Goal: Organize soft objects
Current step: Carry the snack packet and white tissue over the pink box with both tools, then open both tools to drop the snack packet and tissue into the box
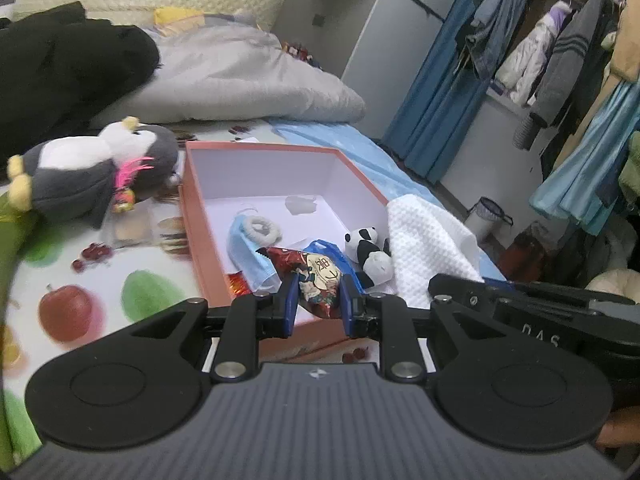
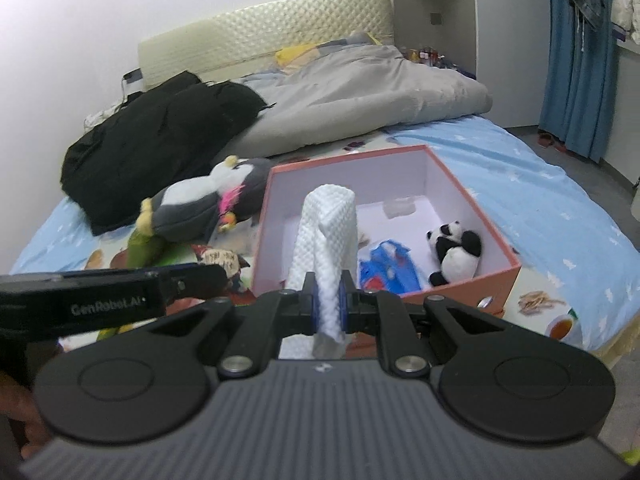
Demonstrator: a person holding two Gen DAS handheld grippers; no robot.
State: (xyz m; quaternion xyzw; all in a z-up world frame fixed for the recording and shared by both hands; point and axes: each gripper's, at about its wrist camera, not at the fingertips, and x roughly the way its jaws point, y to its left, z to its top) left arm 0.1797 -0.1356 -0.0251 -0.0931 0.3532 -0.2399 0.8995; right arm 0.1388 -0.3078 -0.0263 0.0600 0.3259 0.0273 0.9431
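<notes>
Pinching — right gripper [image 2: 328,307] white towel [image 2: 328,236], left gripper [image 1: 319,300] snack packet [image 1: 316,280]

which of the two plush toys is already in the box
The panda. It sits inside the orange box, against its near right corner, small and black-and-white. The bigger grey penguin lies outside on the bed, against the box's left wall.

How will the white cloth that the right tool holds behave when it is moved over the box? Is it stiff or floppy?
The white cloth is probably floppy: above the right tool it folds over and droops. It looks light, since a narrow pinch carries it. Its textured weave likely resists slipping. Released over the box, it would likely crumple.
</notes>
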